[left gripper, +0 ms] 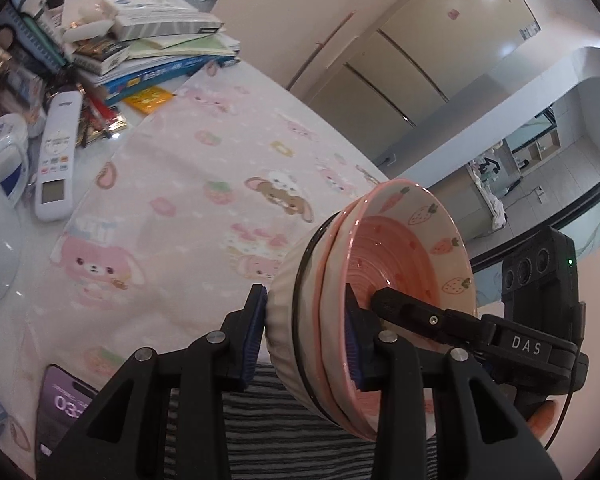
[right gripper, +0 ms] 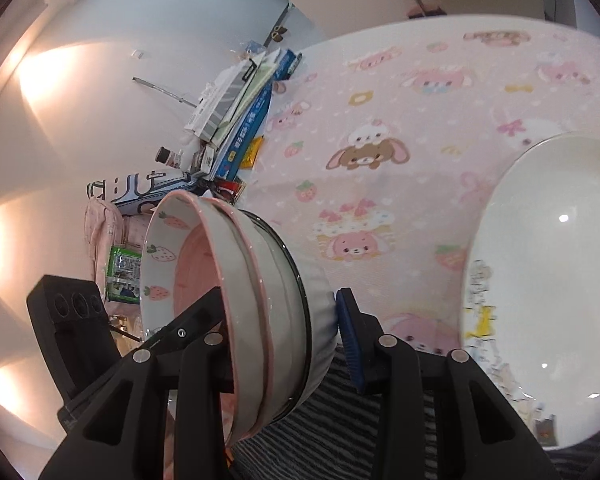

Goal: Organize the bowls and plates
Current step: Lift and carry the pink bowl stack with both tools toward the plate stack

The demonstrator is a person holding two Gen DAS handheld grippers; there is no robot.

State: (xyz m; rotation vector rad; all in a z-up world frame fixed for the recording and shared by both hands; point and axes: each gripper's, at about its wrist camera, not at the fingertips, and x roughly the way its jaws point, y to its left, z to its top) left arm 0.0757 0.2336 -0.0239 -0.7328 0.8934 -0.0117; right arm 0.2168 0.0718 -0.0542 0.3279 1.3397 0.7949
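Note:
A stack of nested bowls (left gripper: pixel 380 280) is held tipped on its side above the pink cartoon tablecloth (left gripper: pixel 204 160). The inner bowl is pink inside with strawberry prints; the outer ones are white, one with a dark rim. My left gripper (left gripper: pixel 306 332) is shut on the stack's wall, one finger inside and one outside. My right gripper (right gripper: pixel 280 328) clamps the same stack (right gripper: pixel 252 288) from the other side, and its finger shows inside the bowl in the left wrist view (left gripper: pixel 420 312). A large white plate (right gripper: pixel 552 280) with cartoon prints lies on the cloth at the right.
A pile of books and boxes (left gripper: pixel 156 44), a white remote control (left gripper: pixel 58 156) and snack packets crowd the table's far left. A phone (left gripper: pixel 64 412) lies near the front edge. A black-and-white striped mat (left gripper: pixel 300 440) lies below the bowls.

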